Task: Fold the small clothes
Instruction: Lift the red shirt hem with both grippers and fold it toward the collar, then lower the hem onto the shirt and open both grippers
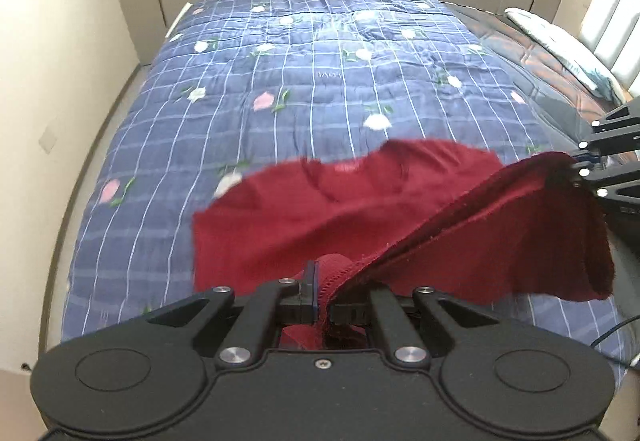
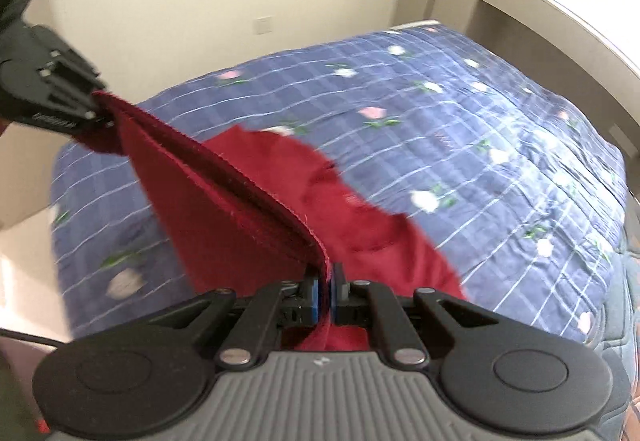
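Left tool (image 1: 322, 291) clamps the near hem of the red shirt (image 1: 320, 209); right tool (image 1: 580, 163) pinches the far-right corner, edge stretched taut between them. The rest billows over the blue floral quilt (image 1: 280, 81) on the bed.

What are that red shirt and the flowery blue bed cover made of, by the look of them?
The red shirt looks like soft, matte knit, probably cotton jersey: it drapes limply between the two grippers, and its hem shows a stitched edge. The blue bed cover looks like padded, quilted cotton: stitched grid lines puff the surface into squares, with printed or embroidered flowers. The exact fibre cannot be told.
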`<act>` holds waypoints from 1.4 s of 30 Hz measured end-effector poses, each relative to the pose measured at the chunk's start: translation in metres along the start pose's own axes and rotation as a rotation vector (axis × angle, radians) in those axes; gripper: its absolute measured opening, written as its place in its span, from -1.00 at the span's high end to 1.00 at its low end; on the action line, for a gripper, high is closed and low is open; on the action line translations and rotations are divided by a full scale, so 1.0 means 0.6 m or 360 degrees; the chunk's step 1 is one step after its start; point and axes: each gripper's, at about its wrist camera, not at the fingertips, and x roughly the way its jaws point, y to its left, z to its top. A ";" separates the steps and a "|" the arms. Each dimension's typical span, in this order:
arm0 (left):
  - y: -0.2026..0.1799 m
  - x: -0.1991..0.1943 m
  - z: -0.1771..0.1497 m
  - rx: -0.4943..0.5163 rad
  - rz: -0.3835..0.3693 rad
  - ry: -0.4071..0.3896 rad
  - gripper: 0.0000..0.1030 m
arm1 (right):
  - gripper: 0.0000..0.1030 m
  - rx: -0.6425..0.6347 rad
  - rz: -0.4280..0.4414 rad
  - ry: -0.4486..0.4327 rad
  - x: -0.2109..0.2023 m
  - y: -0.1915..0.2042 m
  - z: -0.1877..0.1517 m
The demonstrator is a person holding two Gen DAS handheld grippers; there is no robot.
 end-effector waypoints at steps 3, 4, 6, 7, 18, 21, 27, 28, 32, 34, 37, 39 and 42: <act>0.016 0.054 0.064 0.0031 -0.0032 0.0010 0.91 | 0.87 0.0096 -0.0040 0.0041 0.049 -0.050 0.033; 0.023 0.079 0.086 0.0046 -0.0035 0.0024 0.91 | 0.87 0.0144 -0.0046 0.0057 0.069 -0.070 0.043; 0.037 0.127 0.118 0.0052 -0.0046 0.0067 0.91 | 0.87 0.0222 -0.0057 0.0094 0.107 -0.099 0.055; 0.043 0.155 0.135 0.0059 -0.0056 0.0097 0.91 | 0.86 0.0255 -0.0062 0.0111 0.127 -0.114 0.056; 0.117 0.357 0.215 -0.0118 -0.0111 0.0248 -0.06 | -0.68 0.0629 -0.0238 0.0135 0.242 -0.194 0.054; 0.135 0.354 0.212 -0.0202 -0.0074 0.0199 -0.38 | -0.79 0.0681 -0.0315 0.0048 0.214 -0.192 0.046; 0.152 0.255 0.206 -0.0384 0.0005 0.0013 -0.59 | -0.92 0.0853 -0.0279 -0.0081 0.149 -0.069 -0.042; 0.148 0.231 0.211 -0.0439 0.0034 0.0012 -0.49 | -0.93 0.0820 -0.0314 -0.0068 0.147 -0.049 -0.047; 0.107 0.061 0.167 -0.0493 0.0143 -0.0245 -0.87 | -1.00 0.0668 -0.0161 -0.0159 0.104 0.011 -0.070; 0.079 -0.029 0.118 -0.0534 0.0280 -0.0338 -0.99 | -1.00 0.0638 -0.0128 -0.0162 0.075 0.040 -0.080; 0.052 -0.143 0.032 -0.0739 0.0334 -0.0385 -0.99 | -1.00 0.0609 -0.0115 -0.0114 0.042 0.075 -0.092; 0.038 -0.197 -0.037 -0.0903 0.0384 -0.0428 -0.99 | -1.00 0.0595 -0.0073 -0.0063 0.032 0.099 -0.098; 0.029 -0.250 -0.128 -0.1083 0.0474 -0.0438 -0.99 | -1.00 0.0515 -0.0038 0.0024 0.035 0.134 -0.100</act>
